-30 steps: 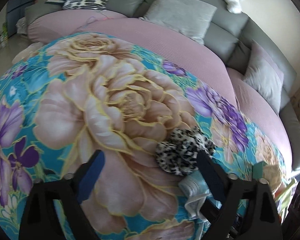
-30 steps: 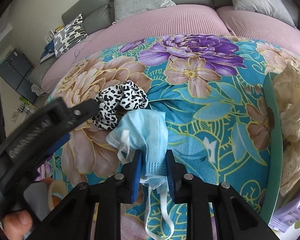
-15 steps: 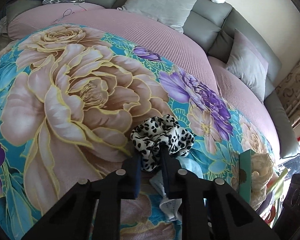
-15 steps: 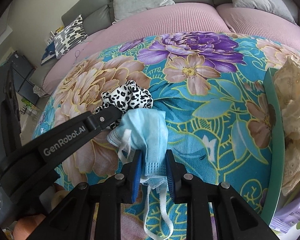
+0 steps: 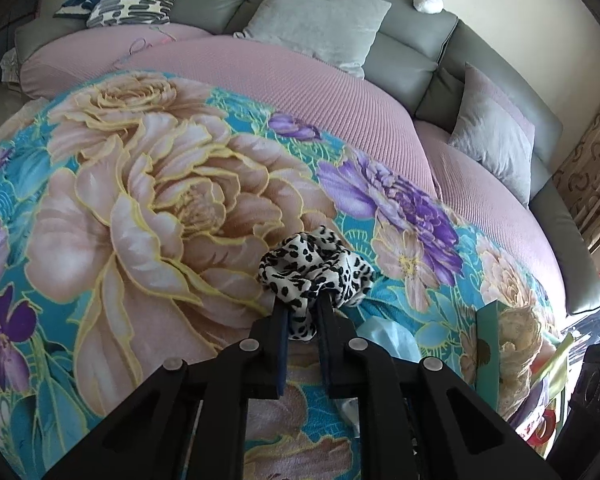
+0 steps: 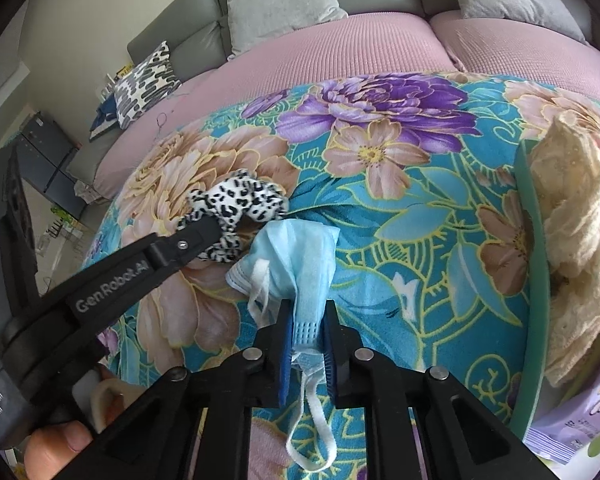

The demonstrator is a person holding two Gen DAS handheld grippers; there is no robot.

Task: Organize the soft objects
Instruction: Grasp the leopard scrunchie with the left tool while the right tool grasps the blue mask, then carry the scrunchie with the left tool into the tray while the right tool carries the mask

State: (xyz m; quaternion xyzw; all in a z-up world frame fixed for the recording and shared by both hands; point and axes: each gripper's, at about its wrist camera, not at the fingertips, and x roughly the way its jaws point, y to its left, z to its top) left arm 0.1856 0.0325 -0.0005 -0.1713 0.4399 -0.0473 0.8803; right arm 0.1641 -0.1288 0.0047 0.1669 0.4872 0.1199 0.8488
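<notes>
Sofa: grey sectional sofa [image 5: 416, 60] with pink ribbed seat covers, across the top of both views.
Blanket: teal floral fleece blanket [image 6: 400, 248] with big beige and purple blooms, filling the middle and lower part of both frames.
Cushions: plain grey cushion [image 5: 320, 24] at top centre of the left wrist view; black-and-white patterned cushion [image 6: 146, 82] at upper left of the right wrist view.
Box: green-walled box [image 6: 530, 264] at the right edge of the right wrist view, with crumpled cream lace fabric [image 6: 572, 216] in it.
Scrunchie: leopard-print fabric scrunchie [image 5: 316, 272] at centre of the left wrist view, its near edge caught between the fingers, the rest bunched past the tips, above the blanket.
Mask: light blue pleated face mask [image 6: 300, 264] at lower centre of the right wrist view, its folded end between the fingers; white ear loops dangle below and to the left.
Left gripper [image 5: 303, 308]: fingers narrowly apart, pinching the scrunchie.
Right gripper [image 6: 306, 322]: fingers close together, pinching the mask.
Writing: "GenRobot.AI" on the left gripper's arm at left of the right wrist view; small print at lower left seems to read "Data Acquisition System".
</notes>
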